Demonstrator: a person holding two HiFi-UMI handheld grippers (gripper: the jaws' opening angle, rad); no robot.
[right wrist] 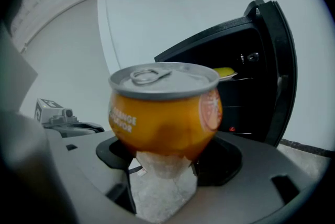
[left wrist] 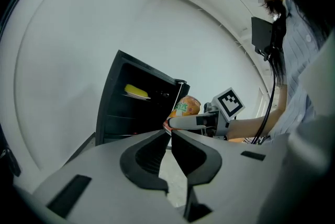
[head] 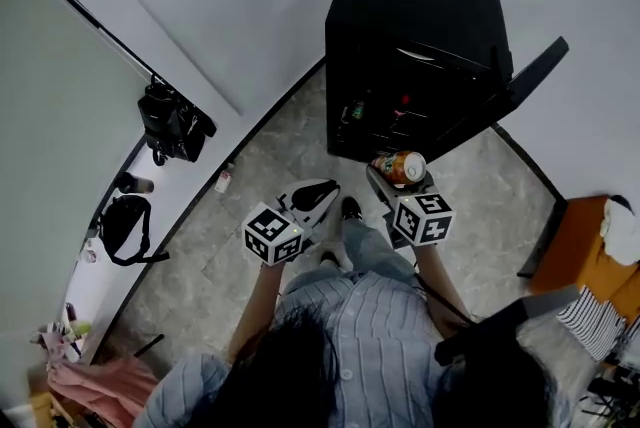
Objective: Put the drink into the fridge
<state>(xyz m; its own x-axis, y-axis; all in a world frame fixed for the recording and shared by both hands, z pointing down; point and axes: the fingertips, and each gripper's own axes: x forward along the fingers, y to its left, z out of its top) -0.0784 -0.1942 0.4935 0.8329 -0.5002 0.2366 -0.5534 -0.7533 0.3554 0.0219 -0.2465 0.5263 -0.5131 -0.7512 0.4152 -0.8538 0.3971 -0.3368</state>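
Observation:
An orange drink can (right wrist: 165,110) with a silver pull-tab lid stands upright between the jaws of my right gripper (right wrist: 165,139), which is shut on it. In the head view the can (head: 402,166) is held just in front of the black mini fridge (head: 415,36), whose door (head: 530,76) hangs open to the right. My left gripper (head: 312,196) hangs beside it to the left, holding nothing; in the left gripper view its jaws (left wrist: 168,136) are shut. From that view the can (left wrist: 186,107) shows before the open fridge (left wrist: 133,108).
A yellow item (left wrist: 136,92) lies on an upper fridge shelf, and small bottles (head: 355,109) stand lower inside. Black bags (head: 175,124) (head: 125,226) sit on the floor by the left wall. An orange cabinet (head: 585,251) stands at the right. Grey floor tiles lie before the fridge.

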